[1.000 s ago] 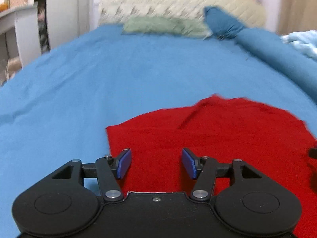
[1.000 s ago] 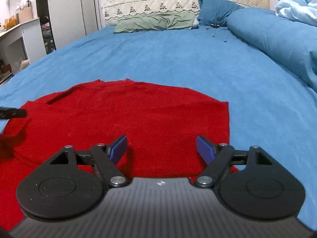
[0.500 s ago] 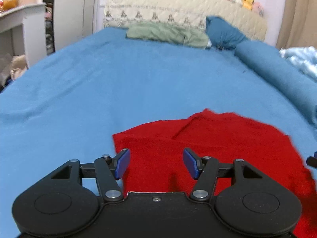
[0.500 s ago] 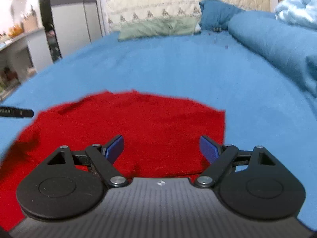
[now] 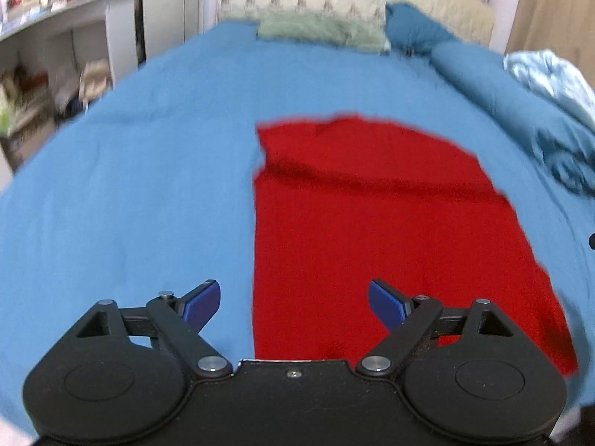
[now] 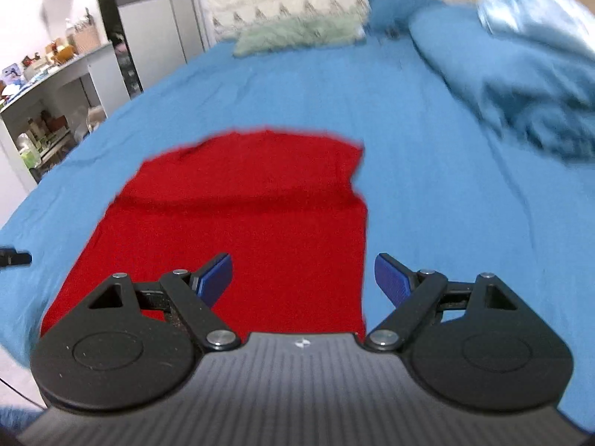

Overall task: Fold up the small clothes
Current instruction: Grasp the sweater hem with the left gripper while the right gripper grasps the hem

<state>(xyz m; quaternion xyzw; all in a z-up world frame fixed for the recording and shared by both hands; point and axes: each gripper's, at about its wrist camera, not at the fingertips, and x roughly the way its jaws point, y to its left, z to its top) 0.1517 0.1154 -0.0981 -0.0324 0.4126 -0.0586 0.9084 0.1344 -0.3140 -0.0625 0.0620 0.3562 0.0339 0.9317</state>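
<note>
Red garment (image 5: 379, 230), lengthwise toward headboard (image 5: 372, 0)

The red garment's (image 5: 390, 230) near hem is hidden behind the left hand-held gripper (image 5: 293, 303). Shelf items (image 6: 44, 130) are too blurred to identify, and the pale blanket (image 6: 528, 11) is smeared by motion.

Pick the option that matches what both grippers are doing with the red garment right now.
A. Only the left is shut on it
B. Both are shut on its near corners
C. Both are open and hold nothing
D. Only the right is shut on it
C: the left gripper and the right gripper both show their blue pads spread wide, with the red garment lying flat on the blue bedspread beyond them, not pinched.
</note>
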